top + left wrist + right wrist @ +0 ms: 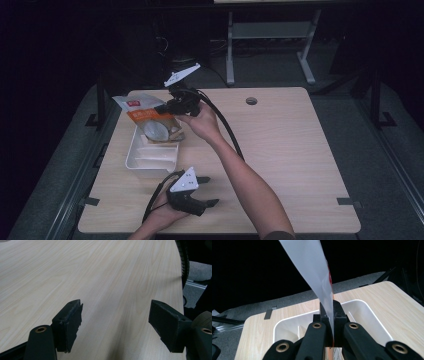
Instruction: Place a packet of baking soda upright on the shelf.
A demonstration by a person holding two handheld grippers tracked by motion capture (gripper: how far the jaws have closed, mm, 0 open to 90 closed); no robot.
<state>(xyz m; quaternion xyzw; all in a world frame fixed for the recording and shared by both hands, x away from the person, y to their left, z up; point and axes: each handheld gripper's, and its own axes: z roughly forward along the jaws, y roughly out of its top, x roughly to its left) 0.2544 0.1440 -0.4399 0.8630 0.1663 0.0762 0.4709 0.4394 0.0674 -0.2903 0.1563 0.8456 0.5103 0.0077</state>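
The right gripper (167, 107) is clamping its two black jaws tight on the edge of a flat plastic packet with an orange-and-white printed front and a round pale item showing through its clear window (152, 122), and the right gripper view is showing that same packet (317, 277) rising as a thin pale sheet from between the closed jaws. The packet is hanging in the air above the far end of a white rectangular plastic tray with inner dividers (134, 159), which is sitting on the left part of the light wood-grain table (280, 150); whether the packet's lower edge is touching the tray I cannot tell, but it is not lying flat in it. The left gripper (207, 192) is resting low near the front edge of the table, just in front of the tray, with its jaws spread wide and nothing between them; the left gripper view is looking along those parted jaws over bare tabletop (105, 277). Judging by this, the grasp is already done and the packet is being carried over the tray; what seems left is either lowering it into a compartment and letting go, or carrying it clear of the tray and setting it on the table. The tray's compartments are looking otherwise unfilled, as far as can be made out.
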